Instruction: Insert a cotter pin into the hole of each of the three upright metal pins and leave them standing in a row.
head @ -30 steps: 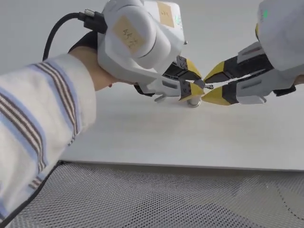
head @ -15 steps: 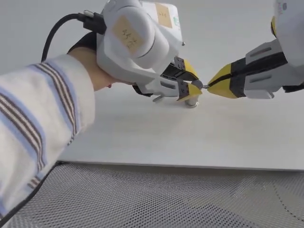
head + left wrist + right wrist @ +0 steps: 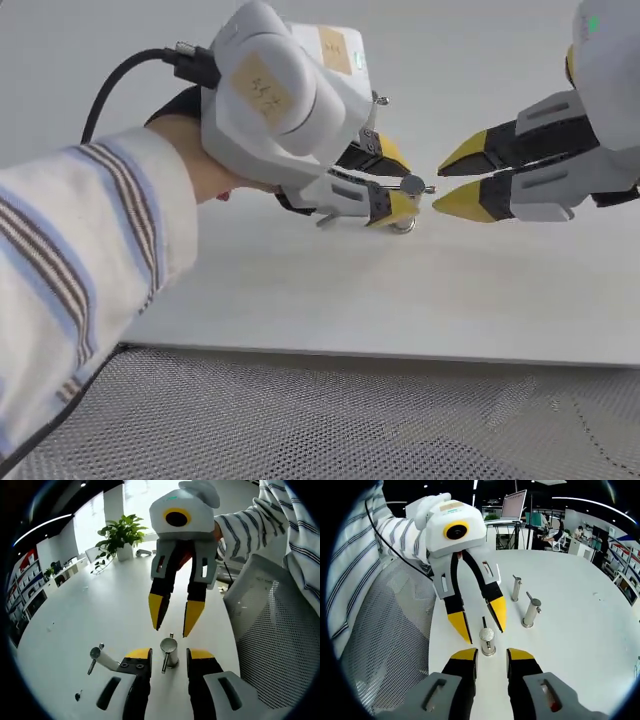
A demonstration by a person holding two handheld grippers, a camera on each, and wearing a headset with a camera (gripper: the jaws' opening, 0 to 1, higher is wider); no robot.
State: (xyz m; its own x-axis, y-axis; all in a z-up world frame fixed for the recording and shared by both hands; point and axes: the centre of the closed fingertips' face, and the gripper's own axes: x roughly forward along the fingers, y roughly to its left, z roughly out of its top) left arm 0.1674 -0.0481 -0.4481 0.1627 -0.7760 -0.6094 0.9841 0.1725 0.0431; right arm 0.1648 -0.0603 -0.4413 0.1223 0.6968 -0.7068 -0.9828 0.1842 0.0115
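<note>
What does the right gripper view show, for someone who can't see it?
An upright metal pin stands on a white table between the open right gripper and the open left gripper facing it. Two more pins stand beyond.

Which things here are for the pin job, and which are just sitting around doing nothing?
For the job:
near metal pin
cotter pin through it
middle metal pin
far metal pin
left claw, open
right claw, open

Just lying about:
potted plant
mesh chair
monitor
</note>
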